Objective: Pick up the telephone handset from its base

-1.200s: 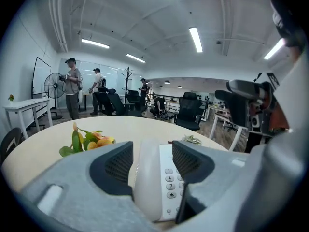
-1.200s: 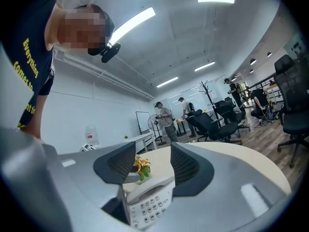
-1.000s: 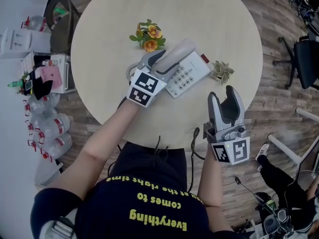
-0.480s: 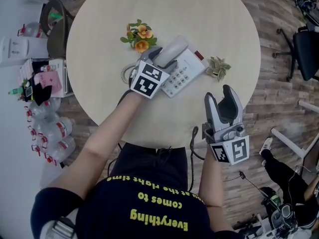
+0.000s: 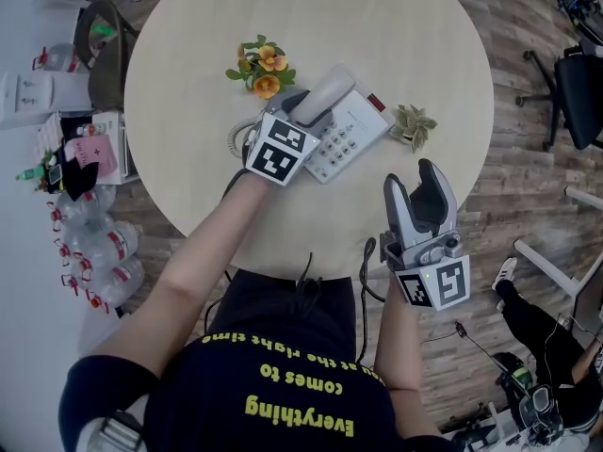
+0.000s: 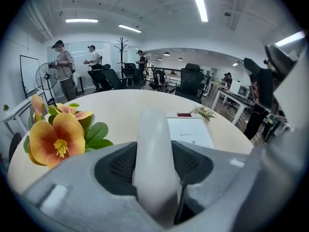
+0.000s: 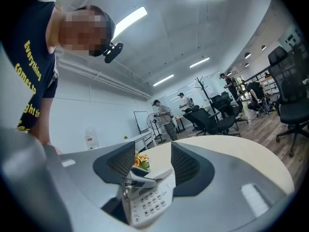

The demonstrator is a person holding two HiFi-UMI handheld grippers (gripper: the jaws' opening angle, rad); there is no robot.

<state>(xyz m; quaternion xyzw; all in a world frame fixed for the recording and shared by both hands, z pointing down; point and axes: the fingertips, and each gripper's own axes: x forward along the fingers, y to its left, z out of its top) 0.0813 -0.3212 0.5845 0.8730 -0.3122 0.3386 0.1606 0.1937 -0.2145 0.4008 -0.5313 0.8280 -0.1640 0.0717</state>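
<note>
The pale grey handset [image 5: 327,95] lies in its cradle on the white telephone base [image 5: 350,136], near the middle of the round table [image 5: 396,26]. My left gripper [image 5: 300,111] reaches down over the handset's near end. In the left gripper view the handset [image 6: 153,149] fills the gap between both dark pads [image 6: 116,167]; the jaws have just been closing on it. My right gripper [image 5: 415,179] hovers off the table's near edge, open and holding nothing. Its view looks level across the table at the phone [image 7: 150,201].
Orange artificial flowers [image 5: 259,69] stand just left of the phone, and a small green plant [image 5: 413,125] just right of it. A coiled cord [image 5: 237,139] lies by the base. Water bottles [image 5: 89,243] and a black office chair [image 5: 577,111] flank the table.
My left gripper has dropped lower onto the handset and its jaws have come in against it. The handset still lies on the base. The right gripper has stayed where it was.
</note>
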